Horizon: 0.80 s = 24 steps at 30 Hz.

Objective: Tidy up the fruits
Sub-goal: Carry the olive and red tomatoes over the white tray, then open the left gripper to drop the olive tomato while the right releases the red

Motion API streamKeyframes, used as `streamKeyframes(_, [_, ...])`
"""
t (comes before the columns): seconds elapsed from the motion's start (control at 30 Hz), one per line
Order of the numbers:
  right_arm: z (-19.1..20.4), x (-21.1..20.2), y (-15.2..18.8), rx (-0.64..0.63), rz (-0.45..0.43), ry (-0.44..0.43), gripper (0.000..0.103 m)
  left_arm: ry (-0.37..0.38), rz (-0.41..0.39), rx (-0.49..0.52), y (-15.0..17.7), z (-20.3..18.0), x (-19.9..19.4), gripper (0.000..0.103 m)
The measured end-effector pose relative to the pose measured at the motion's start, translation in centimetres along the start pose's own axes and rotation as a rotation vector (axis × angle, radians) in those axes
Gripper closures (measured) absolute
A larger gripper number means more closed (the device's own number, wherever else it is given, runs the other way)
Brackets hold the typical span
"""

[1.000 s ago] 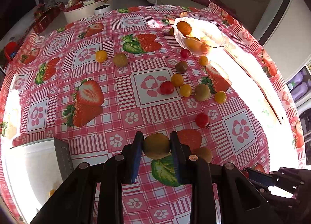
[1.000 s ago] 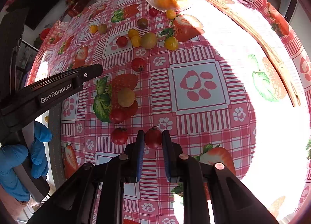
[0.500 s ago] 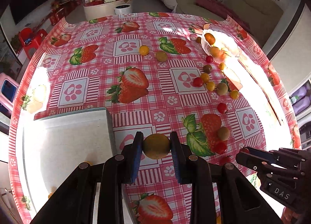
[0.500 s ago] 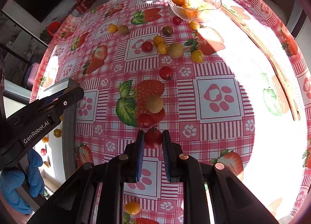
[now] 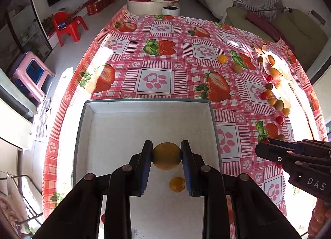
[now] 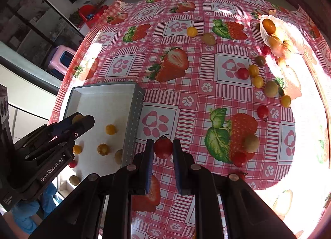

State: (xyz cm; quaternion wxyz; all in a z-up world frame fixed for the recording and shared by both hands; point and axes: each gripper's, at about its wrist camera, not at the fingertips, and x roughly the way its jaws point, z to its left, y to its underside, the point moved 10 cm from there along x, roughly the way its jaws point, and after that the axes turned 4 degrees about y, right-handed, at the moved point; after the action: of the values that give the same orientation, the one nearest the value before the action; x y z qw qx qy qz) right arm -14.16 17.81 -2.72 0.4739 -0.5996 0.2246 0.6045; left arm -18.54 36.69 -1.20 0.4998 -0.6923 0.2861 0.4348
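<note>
My left gripper (image 5: pixel 166 156) is shut on a yellow-green round fruit (image 5: pixel 166 155) and hangs over the white tray (image 5: pixel 107 127); an orange cherry tomato (image 5: pixel 177 184) lies on the tray floor below it. My right gripper (image 6: pixel 163 147) is shut on a red cherry tomato (image 6: pixel 163 147), above the tablecloth just right of the tray's (image 6: pixel 135 114) wall. In the right wrist view the left gripper (image 6: pixel 79 123) shows over the tray, where several small fruits (image 6: pixel 103 149) lie. The right gripper (image 5: pixel 269 152) appears at the right edge of the left wrist view.
A glass bowl (image 6: pixel 298 38) with orange fruits stands at the far right. Loose tomatoes and kiwis (image 6: pixel 271 88) are scattered across the strawberry tablecloth (image 6: pixel 178 65) between bowl and tray. A blue-gloved hand (image 6: pixel 22 214) holds the left gripper. Stools (image 5: pixel 70 27) stand beyond the table.
Both grippers have carried their fruits leftward across the table. The left one now hangs over the tray; the right one has come up beside the tray's right wall.
</note>
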Motion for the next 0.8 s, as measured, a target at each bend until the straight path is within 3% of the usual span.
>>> streamKeyframes(0.37, [6.9,4.8,-2.5,-0.078,0.064,-0.036,0.083,-0.088,0.036,-0.061,0.8,6.4,2.9,0.073])
streamKeyframes(0.8, [7.9,9.2,-4.4,-0.083,0.119,0.008,0.083,-0.106,0.075,-0.049,1.5,7.2,5.1,0.073])
